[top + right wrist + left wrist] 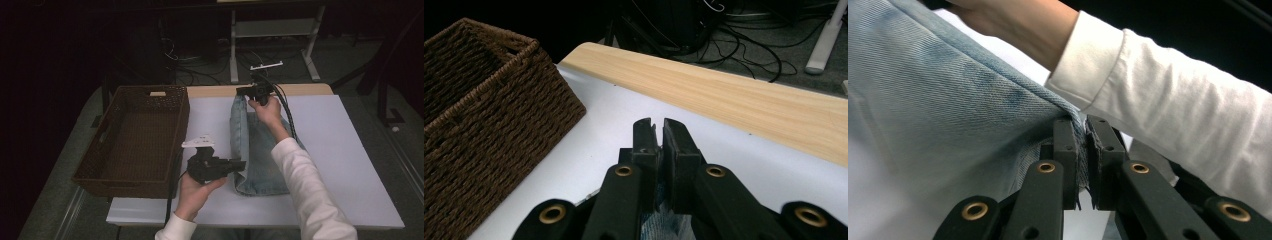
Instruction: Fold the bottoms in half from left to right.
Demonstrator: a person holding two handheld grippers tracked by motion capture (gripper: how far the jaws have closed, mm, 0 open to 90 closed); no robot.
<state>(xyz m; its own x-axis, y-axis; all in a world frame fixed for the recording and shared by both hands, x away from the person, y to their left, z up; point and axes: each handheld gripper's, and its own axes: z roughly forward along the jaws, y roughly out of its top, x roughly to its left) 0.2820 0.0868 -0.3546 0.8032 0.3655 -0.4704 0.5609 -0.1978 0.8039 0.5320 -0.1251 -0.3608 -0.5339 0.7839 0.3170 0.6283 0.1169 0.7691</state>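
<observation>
A folded piece of light blue denim lies on the white table top. My left gripper points right at the cloth's near left edge. In the left gripper view its jaws are shut on a fold of the denim, and a white sleeve crosses behind. My right gripper is at the cloth's far left corner. In the right gripper view its jaws are shut, with a strip of denim pinched low between them.
A dark brown wicker basket stands on the left of the table, close to the left hand; its wall is near the right gripper too. A wooden strip runs along the table's far edge. Cables and a stand lie on the floor beyond.
</observation>
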